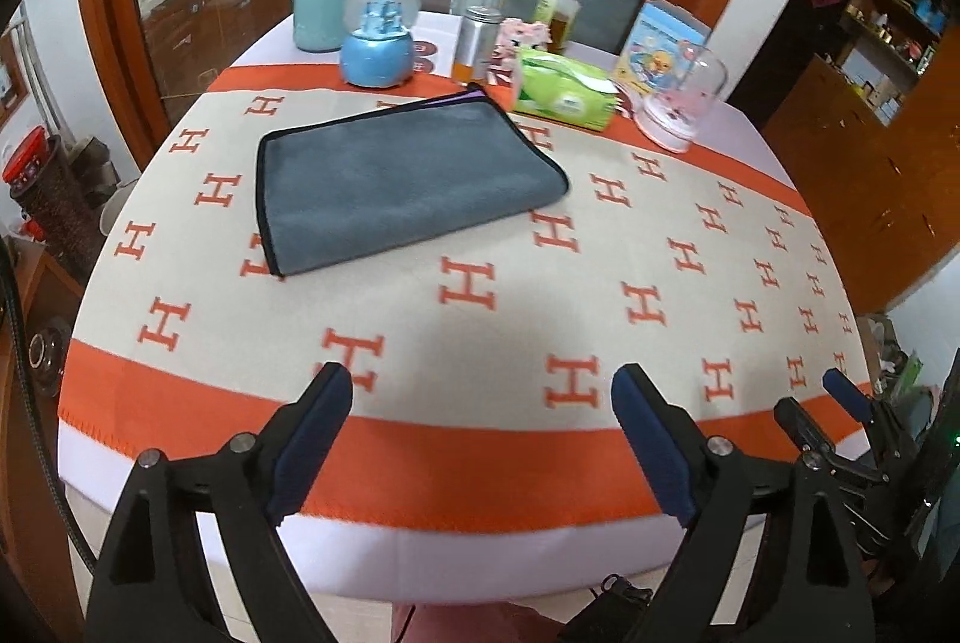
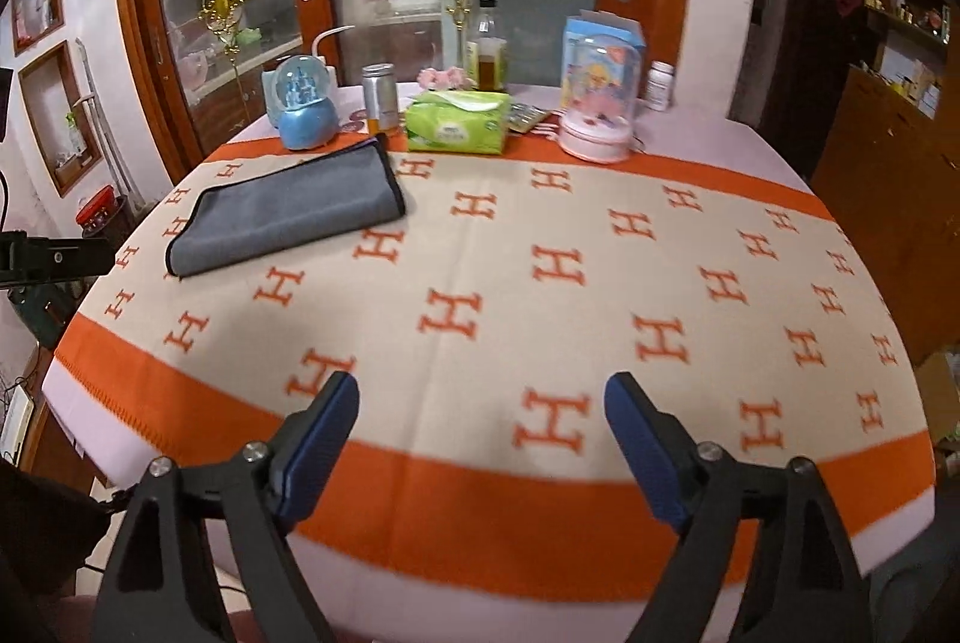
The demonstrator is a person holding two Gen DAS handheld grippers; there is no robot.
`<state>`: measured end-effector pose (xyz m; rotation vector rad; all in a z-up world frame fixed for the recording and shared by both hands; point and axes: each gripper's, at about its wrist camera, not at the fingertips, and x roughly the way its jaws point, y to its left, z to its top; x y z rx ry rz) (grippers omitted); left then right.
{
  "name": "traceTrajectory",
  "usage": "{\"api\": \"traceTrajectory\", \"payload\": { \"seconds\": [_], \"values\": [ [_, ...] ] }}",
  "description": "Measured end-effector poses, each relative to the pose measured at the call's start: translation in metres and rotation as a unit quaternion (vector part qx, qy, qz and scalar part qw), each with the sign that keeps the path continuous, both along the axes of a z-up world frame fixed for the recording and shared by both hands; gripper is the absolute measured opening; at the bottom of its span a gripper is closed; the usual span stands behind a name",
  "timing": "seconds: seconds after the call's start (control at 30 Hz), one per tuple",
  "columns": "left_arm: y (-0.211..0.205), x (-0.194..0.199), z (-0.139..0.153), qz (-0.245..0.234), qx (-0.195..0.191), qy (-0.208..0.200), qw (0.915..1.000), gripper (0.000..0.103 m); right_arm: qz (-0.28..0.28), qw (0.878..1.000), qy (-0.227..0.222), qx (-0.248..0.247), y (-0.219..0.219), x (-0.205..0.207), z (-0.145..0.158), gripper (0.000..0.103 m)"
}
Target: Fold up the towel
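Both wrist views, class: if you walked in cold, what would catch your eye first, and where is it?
The orange and cream cloth with its big H letters covers the whole table. On its far left part lies a folded grey towel, flat and untouched. Behind it stands a blue snow globe in a row of clutter at the back edge, while the left claw and right claw gape open at the near edge.

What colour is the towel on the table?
The towel is grey with a thin black edge; a bit of purple peeks out at its far corner. It shows best in the left wrist view.
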<state>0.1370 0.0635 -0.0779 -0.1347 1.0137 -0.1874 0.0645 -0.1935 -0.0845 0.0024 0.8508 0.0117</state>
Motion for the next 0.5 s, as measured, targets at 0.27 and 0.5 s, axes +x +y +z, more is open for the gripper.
{"api": "traceTrajectory", "payload": {
  "seconds": [0.27, 0.5],
  "values": [
    [-0.028, -0.039, 0.016, -0.006, 0.010, -0.011, 0.9999, 0.098, -0.034, 0.999, 0.017, -0.001, -0.026, -0.043, 0.021, 0.098],
    [-0.045, -0.063, 0.032, -0.019, 0.025, -0.016, 0.9994, 0.099, -0.065, 0.997, 0.032, -0.016, -0.034, -0.063, 0.048, 0.103]
  ]
}}
